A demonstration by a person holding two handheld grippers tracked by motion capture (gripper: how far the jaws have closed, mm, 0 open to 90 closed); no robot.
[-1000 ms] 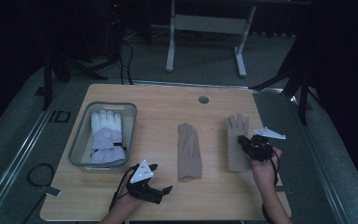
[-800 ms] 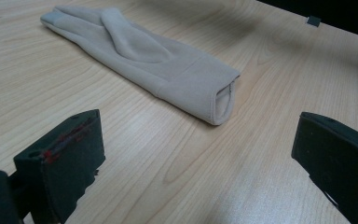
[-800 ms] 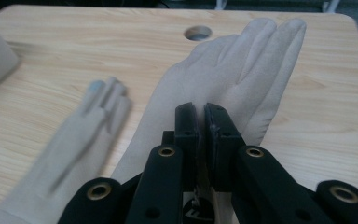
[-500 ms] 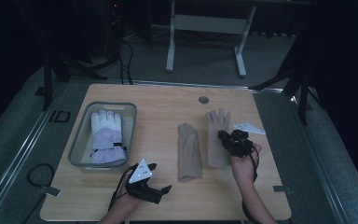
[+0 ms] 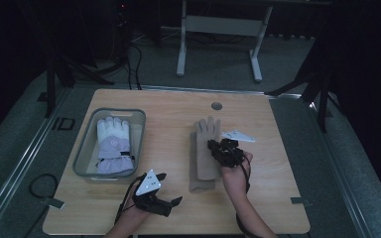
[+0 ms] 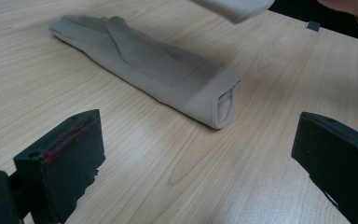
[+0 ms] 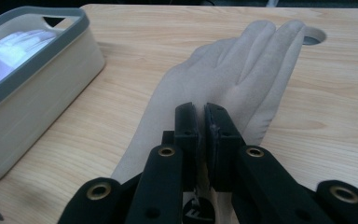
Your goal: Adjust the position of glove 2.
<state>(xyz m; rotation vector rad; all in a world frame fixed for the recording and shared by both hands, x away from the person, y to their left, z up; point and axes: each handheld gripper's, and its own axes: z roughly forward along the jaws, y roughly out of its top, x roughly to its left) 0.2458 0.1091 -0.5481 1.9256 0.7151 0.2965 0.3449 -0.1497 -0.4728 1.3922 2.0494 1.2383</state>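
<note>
A beige glove (image 5: 201,181) lies flat on the wooden table (image 5: 278,198), fingers pointing away from me; in the left gripper view this lying glove (image 6: 154,70) has its open cuff turned toward the jaws. My right gripper (image 5: 214,146) is shut on a second beige glove (image 5: 206,130), held over the first so the two overlap. Seen from the right gripper (image 7: 201,112), the held glove (image 7: 233,74) stretches ahead past the shut jaws. My left gripper (image 5: 167,202) rests open near the front edge, nothing between its jaws, its own view (image 6: 198,149) facing the lying glove.
A grey plastic bin (image 5: 85,148) stands at the table's left with a white and lilac glove (image 5: 113,144) inside; the bin (image 7: 51,70) is close on the right gripper's left. A round cable hole (image 5: 217,106) sits at the back centre.
My right hand has carried its beige glove leftward from the right side of the table to over the glove in the middle. The left hand has stayed put.
</note>
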